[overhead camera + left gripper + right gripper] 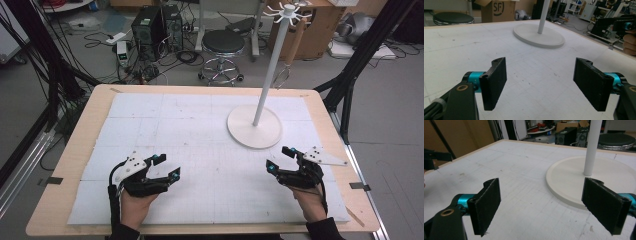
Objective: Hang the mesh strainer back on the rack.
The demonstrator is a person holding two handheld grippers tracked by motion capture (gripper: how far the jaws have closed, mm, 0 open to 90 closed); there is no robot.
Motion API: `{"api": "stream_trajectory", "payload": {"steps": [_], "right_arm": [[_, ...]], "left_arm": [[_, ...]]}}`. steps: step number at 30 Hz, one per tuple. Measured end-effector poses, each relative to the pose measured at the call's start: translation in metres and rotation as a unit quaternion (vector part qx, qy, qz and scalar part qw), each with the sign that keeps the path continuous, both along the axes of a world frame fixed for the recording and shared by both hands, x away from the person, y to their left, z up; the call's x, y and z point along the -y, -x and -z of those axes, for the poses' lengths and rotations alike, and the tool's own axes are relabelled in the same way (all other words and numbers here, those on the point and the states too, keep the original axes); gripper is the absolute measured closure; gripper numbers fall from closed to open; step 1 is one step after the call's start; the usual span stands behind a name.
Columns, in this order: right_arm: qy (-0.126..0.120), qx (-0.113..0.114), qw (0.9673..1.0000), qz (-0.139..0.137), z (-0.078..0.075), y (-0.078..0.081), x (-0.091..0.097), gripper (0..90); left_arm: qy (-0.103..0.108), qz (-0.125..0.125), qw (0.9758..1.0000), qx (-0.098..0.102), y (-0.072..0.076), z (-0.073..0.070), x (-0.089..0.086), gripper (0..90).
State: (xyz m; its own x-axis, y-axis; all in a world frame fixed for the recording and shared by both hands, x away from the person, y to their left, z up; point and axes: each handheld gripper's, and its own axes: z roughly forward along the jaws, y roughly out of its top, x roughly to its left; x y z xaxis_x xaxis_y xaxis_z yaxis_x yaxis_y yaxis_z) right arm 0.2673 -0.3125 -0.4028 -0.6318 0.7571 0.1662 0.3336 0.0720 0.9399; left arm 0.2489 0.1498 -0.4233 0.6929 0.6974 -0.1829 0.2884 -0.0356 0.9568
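Note:
My left gripper [167,166] rests low over the white mat [200,135] at the front left, held from below by a hand. In the left gripper view its jaws [540,68] stand wide apart with only bare mat between them. At the front right my right gripper [279,158] also sits open, close to the round base [254,129] of a white pole stand. In the right gripper view, the right gripper [541,192] holds nothing, and the base [571,177] and pole [592,145] lie just ahead on the right.
The stand's pole [270,70] rises to a ring of hooks [287,10]; a wooden-handled wire utensil [290,55] seems to hang from it. The wooden table edge [75,165] frames the mat. A stool [222,42] and computer towers [150,25] stand beyond the far edge.

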Motion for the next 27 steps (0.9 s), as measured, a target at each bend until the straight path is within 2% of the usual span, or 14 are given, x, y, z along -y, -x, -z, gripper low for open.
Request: {"api": "stream_trajectory", "payload": {"steps": [2,4,6,9,13,16,19,21,27], "right_arm": [[0.004,0.002,1.0,0.001,0.003,0.001,0.0,14.6],[0.005,-0.001,1.0,-0.001,0.006,0.003,-0.001,14.6],[0.008,-0.003,1.0,-0.001,0.008,0.002,-0.001,14.6],[0.005,-0.005,1.0,0.002,0.009,0.002,-0.001,14.5],[0.011,-0.009,0.9999,0.004,0.012,0.001,-0.003,13.6],[0.02,-0.015,0.9997,0.006,0.015,0.0,-0.004,10.8],[0.018,-0.016,0.9997,0.008,0.015,-0.001,-0.003,10.5],[0.014,-0.017,0.9997,0.008,0.015,-0.001,-0.004,10.2],[0.019,-0.021,0.9996,0.009,0.017,-0.001,-0.006,10.3]], "left_arm": [[-0.013,-0.005,0.9999,0.009,0.001,0.0,0.001,26.4],[-0.008,-0.007,0.9999,0.011,0.003,0.001,0.001,22.9],[-0.018,-0.004,0.9997,0.015,0.004,0.001,0.002,21.8],[-0.019,-0.001,0.9996,0.02,0.006,0.001,0.003,20.1],[-0.016,0.002,0.9996,0.021,0.007,0.001,0.003,18.8],[-0.017,0.002,0.9997,0.018,0.006,0.002,0.004,14.7],[-0.014,0.005,0.9996,0.022,0.007,0.002,0.004,14.6],[-0.021,0.005,0.9995,0.021,0.008,0.001,0.004,14.6],[-0.018,0.005,0.9996,0.019,0.008,0.002,0.004,14.6]]}}
